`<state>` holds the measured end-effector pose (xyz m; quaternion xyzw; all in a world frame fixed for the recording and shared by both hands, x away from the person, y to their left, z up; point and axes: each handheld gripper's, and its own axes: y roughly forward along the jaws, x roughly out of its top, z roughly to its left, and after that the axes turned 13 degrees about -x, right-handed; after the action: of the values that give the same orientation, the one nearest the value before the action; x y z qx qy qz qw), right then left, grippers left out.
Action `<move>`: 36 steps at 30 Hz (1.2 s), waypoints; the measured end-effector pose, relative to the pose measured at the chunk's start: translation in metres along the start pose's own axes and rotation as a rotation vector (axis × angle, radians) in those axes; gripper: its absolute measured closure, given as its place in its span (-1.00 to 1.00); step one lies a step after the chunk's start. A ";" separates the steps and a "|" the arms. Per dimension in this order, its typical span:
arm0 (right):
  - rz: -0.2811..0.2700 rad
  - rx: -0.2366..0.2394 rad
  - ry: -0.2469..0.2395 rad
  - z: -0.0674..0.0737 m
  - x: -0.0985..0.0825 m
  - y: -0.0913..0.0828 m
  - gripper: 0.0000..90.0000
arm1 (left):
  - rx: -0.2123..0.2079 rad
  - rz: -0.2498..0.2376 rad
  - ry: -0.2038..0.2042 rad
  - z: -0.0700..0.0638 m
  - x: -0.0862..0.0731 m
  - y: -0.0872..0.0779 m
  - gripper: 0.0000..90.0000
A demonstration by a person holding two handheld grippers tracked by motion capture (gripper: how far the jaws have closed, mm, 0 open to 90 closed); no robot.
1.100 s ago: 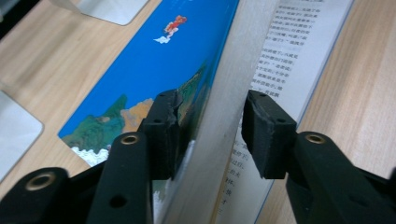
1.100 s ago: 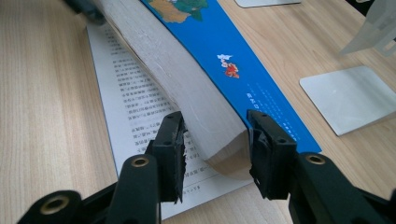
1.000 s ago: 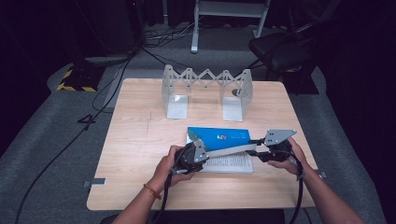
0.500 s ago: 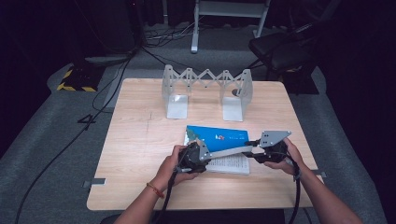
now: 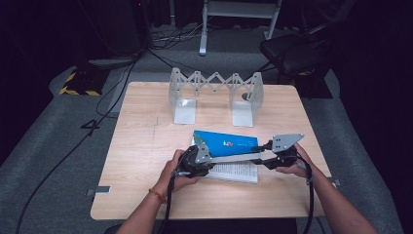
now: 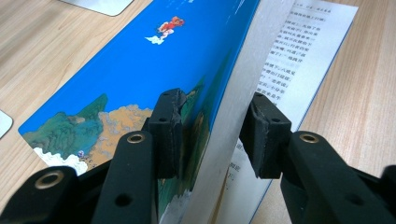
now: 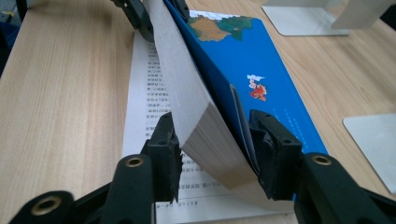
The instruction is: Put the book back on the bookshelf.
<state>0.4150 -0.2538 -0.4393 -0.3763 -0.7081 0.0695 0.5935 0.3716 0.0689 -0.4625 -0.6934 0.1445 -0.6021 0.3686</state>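
Observation:
A thick book with a blue picture cover lies near the table's front edge. Its cover and page block are raised off a printed page that lies flat on the wood. My left gripper clamps the book's left end. In the left gripper view one pad presses the blue cover, the other the page edges, and the jaws have just been closing. My right gripper holds the book's other end. In the right gripper view its pads bracket the page block and cover; its jaws have just been opening slightly.
A grey metal expanding book rack stands at the back middle of the wooden table, its flat feet just behind the book. A dark chair and cables on the floor lie beyond the far edge.

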 end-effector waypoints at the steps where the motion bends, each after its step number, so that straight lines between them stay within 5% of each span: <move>1: 0.001 -0.007 -0.012 0.000 -0.001 0.001 0.31 | -0.004 0.001 -0.004 0.000 0.000 0.000 0.34; 4: -0.013 -0.021 -0.006 0.002 -0.002 0.001 0.37 | -0.004 0.006 0.003 -0.001 0.001 0.000 0.30; 6: -0.001 -0.035 -0.018 0.006 -0.002 0.000 0.37 | -0.048 -0.025 -0.032 -0.003 0.003 -0.001 0.17; 8: 0.008 -0.039 -0.024 0.010 -0.001 0.000 0.38 | -0.065 -0.025 -0.018 -0.007 0.008 -0.001 0.08; 17: 0.025 -0.068 -0.030 0.033 0.017 0.005 0.45 | 0.041 0.047 0.010 -0.025 0.023 0.020 -0.25; 20: 0.028 -0.068 -0.019 0.035 0.021 0.006 0.46 | 0.069 0.047 -0.025 -0.020 0.020 0.021 -0.23; 22: 0.034 -0.074 -0.020 0.036 0.025 0.008 0.46 | 0.094 0.044 -0.029 -0.018 0.019 0.019 -0.02; 26: 0.032 -0.075 -0.014 0.039 0.030 0.010 0.45 | 0.069 0.033 -0.012 -0.014 0.015 0.014 0.18; 31: -0.029 -0.043 0.016 0.032 0.023 0.011 0.14 | 0.033 0.020 -0.009 -0.010 0.011 0.012 0.26; 36: -0.030 -0.034 -0.016 0.026 0.011 0.011 0.40 | 0.020 0.006 -0.013 -0.008 0.011 0.011 0.26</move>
<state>0.3968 -0.2304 -0.4443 -0.3750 -0.7194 0.0517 0.5824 0.3692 0.0518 -0.4623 -0.6932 0.1382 -0.5976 0.3784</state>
